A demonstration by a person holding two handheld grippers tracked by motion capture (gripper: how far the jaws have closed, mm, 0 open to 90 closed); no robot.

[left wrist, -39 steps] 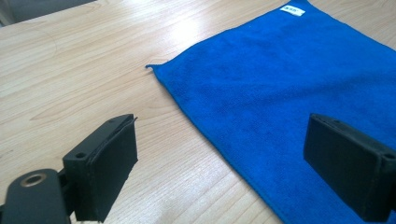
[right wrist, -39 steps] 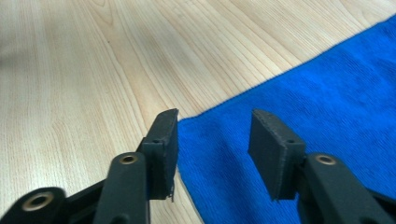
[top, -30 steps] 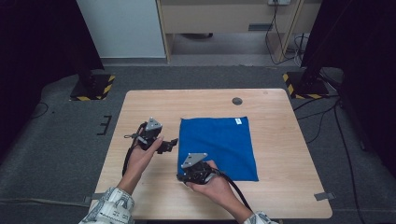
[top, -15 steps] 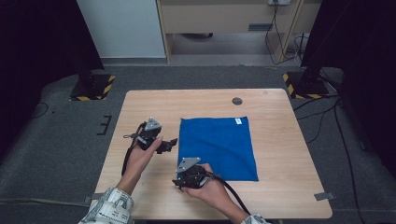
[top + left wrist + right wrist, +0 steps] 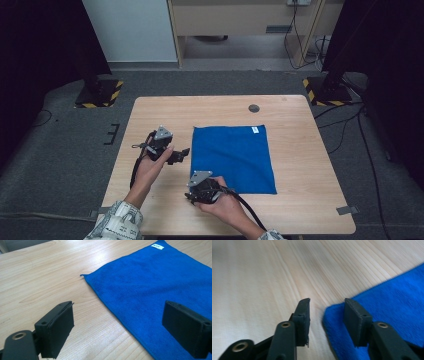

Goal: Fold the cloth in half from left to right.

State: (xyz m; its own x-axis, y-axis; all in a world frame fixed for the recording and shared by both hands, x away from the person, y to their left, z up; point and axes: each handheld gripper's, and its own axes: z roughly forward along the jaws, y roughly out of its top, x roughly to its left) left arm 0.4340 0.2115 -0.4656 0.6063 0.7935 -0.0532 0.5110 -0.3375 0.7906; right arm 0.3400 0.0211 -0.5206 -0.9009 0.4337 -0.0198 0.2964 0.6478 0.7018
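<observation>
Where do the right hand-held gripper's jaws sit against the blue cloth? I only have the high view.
Observer: The right hand-held gripper straddles the near left corner of the blue cloth. The corner lies between its jaws, which have just been closing, but the pads don't press on it.
Operator: And the left one?
Observer: The left hand-held gripper is wide open, one jaw over the bare table and the other over the cloth, with the cloth's left edge running between them.
</observation>
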